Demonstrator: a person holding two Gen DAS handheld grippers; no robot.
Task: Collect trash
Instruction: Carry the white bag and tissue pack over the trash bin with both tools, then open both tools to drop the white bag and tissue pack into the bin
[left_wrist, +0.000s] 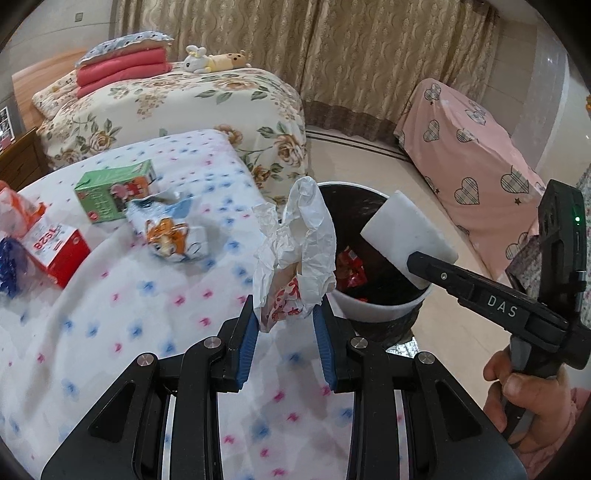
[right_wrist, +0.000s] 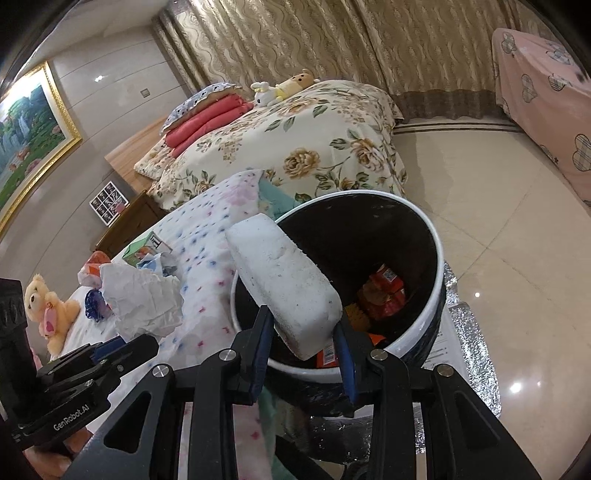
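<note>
Left gripper (left_wrist: 284, 314) clamps crumpled paper (left_wrist: 299, 243); right gripper (right_wrist: 304, 332), angled downward, clamps foam block (right_wrist: 284, 280) over bin (right_wrist: 439, 258).

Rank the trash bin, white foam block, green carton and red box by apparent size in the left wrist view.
1. Trash bin
2. White foam block, though it is nearer the camera
3. Green carton and red box: look alike, unranked; the red box is partly cut off.

Even, moderately bright indoor light. Ceiling-lamp glare spots lie on the glossy floor (right_wrist: 513, 387). Fisheye lenses bend the curtains (left_wrist: 332, 55) and darken the frame corners. The spotted bedcover (left_wrist: 129, 295) appears slightly blurred.
</note>
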